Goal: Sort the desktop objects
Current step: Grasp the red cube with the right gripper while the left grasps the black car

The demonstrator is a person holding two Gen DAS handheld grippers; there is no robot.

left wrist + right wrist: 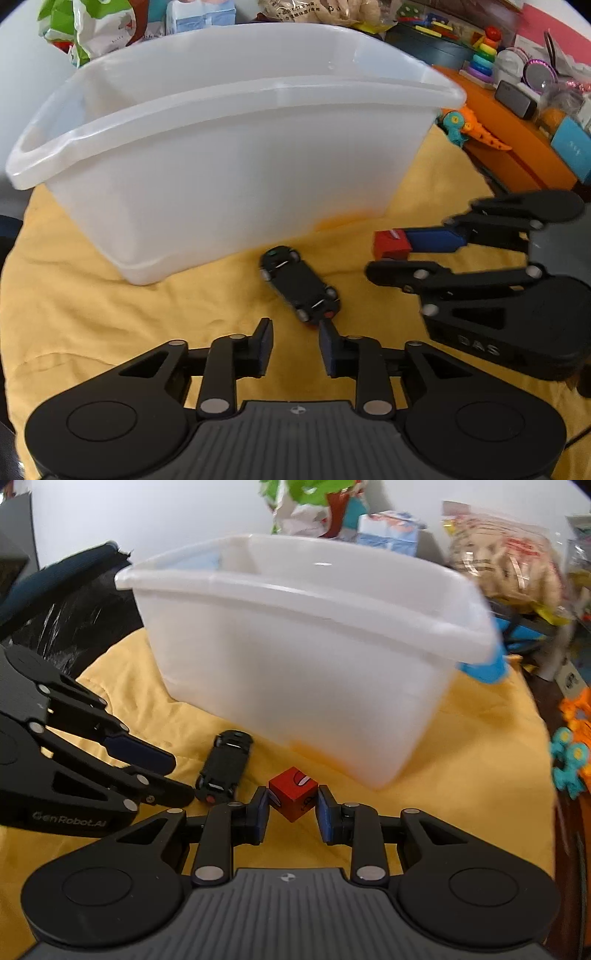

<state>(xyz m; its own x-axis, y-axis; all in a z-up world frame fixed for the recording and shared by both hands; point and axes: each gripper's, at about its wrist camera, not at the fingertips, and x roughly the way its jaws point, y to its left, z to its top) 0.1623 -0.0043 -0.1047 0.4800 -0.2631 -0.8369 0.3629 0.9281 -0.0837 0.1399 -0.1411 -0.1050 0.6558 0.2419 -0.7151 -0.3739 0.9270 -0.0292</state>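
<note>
On the yellow cloth [110, 306], before the white plastic bin [229, 166], an upturned black toy car [299, 286] lies just ahead of the left gripper [295, 345], whose fingers stand open. The right gripper [291, 814] has its fingers spread around a red cube [293, 797], seemingly touching its sides.
</note>
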